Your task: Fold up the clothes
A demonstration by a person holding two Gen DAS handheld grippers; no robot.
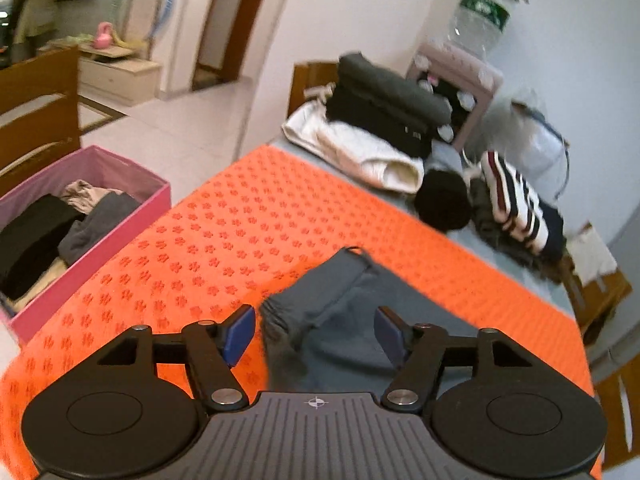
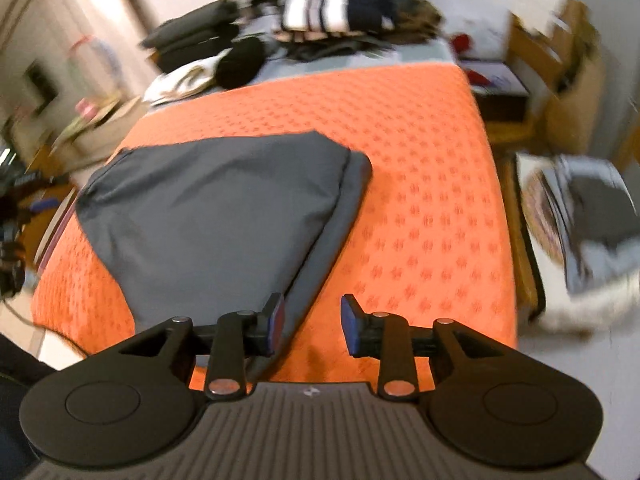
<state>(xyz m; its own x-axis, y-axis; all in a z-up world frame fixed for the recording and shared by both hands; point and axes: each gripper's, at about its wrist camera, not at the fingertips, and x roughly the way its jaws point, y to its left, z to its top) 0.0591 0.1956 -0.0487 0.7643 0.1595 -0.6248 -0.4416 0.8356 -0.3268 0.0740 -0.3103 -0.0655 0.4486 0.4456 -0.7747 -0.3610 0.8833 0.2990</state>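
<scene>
**Grey garment half folded on the orange cloth, both claws apart**

At far left, a pink box [image 1: 86,216] holds dark and beige clothes beside the table. The orange cloth [image 1: 248,224] covers the table, and on it lies the grey garment [image 2: 208,208], the piece in hand, near the front edge. The left gripper [image 1: 315,334] hangs over its bunched, ribbed end, jaws wide apart and holding nothing. The right gripper [image 2: 312,326] is also apart and empty, just off the garment's lower right edge.

The fabric looks soft, light and limp; it should drape and slide a little over the cloth rather than hold a crease. I would pinch a doubled hem or corner, not a single layer in the middle.

Further back and right sits a pile of clothes [image 1: 384,120], then a striped top [image 1: 516,200]. The water bottle [image 1: 482,12] carries a green label, too blurred to read.
</scene>
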